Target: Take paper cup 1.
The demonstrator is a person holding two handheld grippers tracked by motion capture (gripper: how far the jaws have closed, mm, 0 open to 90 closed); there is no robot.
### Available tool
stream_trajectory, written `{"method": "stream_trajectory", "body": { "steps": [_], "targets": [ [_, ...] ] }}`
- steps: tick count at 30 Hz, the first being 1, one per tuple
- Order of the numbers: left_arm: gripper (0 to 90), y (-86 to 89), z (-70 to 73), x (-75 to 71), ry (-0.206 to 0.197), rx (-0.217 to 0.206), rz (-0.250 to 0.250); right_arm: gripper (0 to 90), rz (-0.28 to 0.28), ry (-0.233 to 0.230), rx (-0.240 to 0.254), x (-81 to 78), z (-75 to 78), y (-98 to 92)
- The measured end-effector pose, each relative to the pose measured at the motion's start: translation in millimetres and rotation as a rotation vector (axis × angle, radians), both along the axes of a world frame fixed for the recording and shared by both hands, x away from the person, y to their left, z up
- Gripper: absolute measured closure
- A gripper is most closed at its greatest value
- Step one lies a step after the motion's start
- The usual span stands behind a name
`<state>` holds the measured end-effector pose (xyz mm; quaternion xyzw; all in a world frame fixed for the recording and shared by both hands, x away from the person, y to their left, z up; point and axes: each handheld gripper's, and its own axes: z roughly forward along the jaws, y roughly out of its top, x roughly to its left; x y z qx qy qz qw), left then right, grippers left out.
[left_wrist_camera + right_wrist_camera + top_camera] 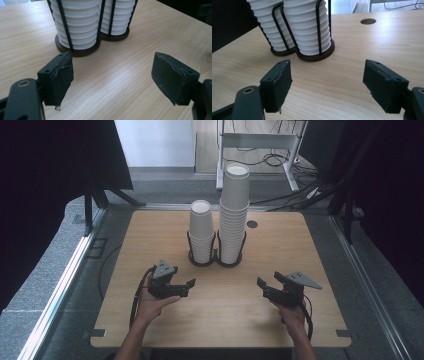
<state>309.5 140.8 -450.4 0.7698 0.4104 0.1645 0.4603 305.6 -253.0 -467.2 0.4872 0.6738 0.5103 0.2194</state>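
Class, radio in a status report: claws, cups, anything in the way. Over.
Left claw open, empty. Right claw open, empty. Two cup stacks upright in the black holder, untouched. Table between claws and cups bare.

— What stood on the table?
— Two stacks of white cups [201, 232], upright in a dark twin wire holder [216, 258] near the far middle.
— Equal?
— No, the right stack [234, 215] rose taller, perhaps twice.

Upper centre: wooden table [150, 245] bearing two white cup stacks [234, 210] in a black wire holder [216, 256]; round hole [252, 224] just right; cables [280, 160] beyond.
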Motion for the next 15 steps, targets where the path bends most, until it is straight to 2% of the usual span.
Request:
{"method": "stream_trajectory", "body": {
  "steps": [3,4,9,14,15],
  "targets": [
    [18.5,1.1,-1.9,1.9,0.028,-0.004,-0.02,23.0,0.012,0.0,0.004,2.9,-0.9,-1.1],
    [19.6,0.6,-3.0,2.7,0.052,-0.007,-0.022,23.0,0.016,0.003,0.005,3.7,-1.3,-1.2],
    [23.4,-4.0,-5.5,1.8,0.093,0.012,-0.059,23.3,0.039,0.022,0.032,5.0,-1.6,0.2],
    [31.6,-1.6,-4.4,-2.6,0.082,0.0,-0.054,24.1,0.056,0.02,0.03,4.4,-2.3,2.5],
    [29.0,-1.6,-4.4,-2.6,0.082,0.0,-0.054,24.1,0.056,0.02,0.03,4.4,-2.3,2.5]
  ]
}}
